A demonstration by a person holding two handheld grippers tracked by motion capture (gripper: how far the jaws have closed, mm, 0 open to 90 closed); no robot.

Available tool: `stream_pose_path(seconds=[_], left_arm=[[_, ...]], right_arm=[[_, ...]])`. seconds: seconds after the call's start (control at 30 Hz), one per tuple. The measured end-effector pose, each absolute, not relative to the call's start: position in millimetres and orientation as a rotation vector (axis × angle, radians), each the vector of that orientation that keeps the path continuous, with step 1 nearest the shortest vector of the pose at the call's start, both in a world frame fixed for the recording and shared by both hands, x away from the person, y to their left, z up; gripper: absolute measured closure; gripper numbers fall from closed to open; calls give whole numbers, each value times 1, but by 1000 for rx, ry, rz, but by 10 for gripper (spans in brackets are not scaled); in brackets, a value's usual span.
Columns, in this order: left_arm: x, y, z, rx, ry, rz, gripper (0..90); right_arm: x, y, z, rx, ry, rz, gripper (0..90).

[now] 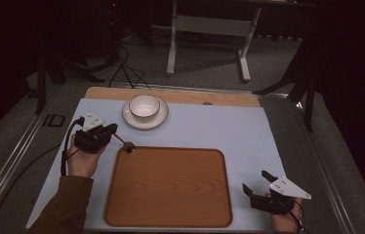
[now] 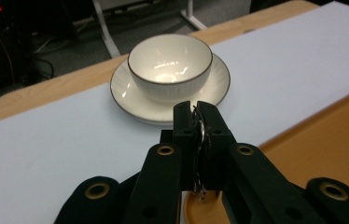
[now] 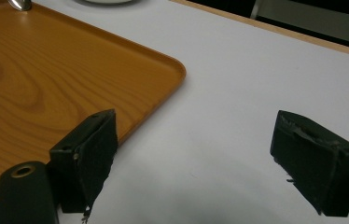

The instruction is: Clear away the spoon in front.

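Observation:
A white bowl (image 1: pixel 144 106) (image 2: pixel 170 60) stands on a white saucer (image 1: pixel 146 122) (image 2: pixel 126 95) at the back of the pale mat. Just in front of it, my left gripper (image 1: pixel 111 129) (image 2: pixel 199 111) is shut on the thin handle of a metal spoon (image 1: pixel 128 146) (image 2: pixel 200 135). The spoon's rounded end (image 3: pixel 21 4) rests at the far left corner of the wooden tray (image 1: pixel 171 187) (image 2: pixel 331 140) (image 3: pixel 46 70). My right gripper (image 1: pixel 256 181) (image 3: pixel 196 140) is open over the mat, off the tray's near right corner, with nothing between its jaws.
The pale mat (image 1: pixel 239 131) covers a wooden table whose bare back strip (image 1: pixel 219 99) shows behind it. A white table frame (image 1: pixel 210 29) and cables (image 1: pixel 127 68) stand on the floor beyond. Metal rails (image 1: pixel 19 146) run along both sides.

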State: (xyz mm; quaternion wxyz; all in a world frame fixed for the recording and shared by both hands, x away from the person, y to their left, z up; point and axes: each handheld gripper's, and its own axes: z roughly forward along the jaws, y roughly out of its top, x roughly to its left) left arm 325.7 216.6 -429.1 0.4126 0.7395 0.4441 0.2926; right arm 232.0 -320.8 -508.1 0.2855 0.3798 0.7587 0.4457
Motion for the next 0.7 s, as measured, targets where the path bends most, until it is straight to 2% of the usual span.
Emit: stream_pose_path(seconds=[0.27, 0.37, 0.7], left_arm=[[337, 213, -434, 1775, 1109, 762, 869], [341, 212, -434, 1752, 1118, 726, 876], [327, 214, -423, 1812, 1086, 674, 883]], right_arm=[[232, -320, -508, 1013, 2033, 1188, 147], [232, -321, -508, 1015, 2031, 1190, 147], [232, -321, -508, 1016, 2029, 1190, 147]])
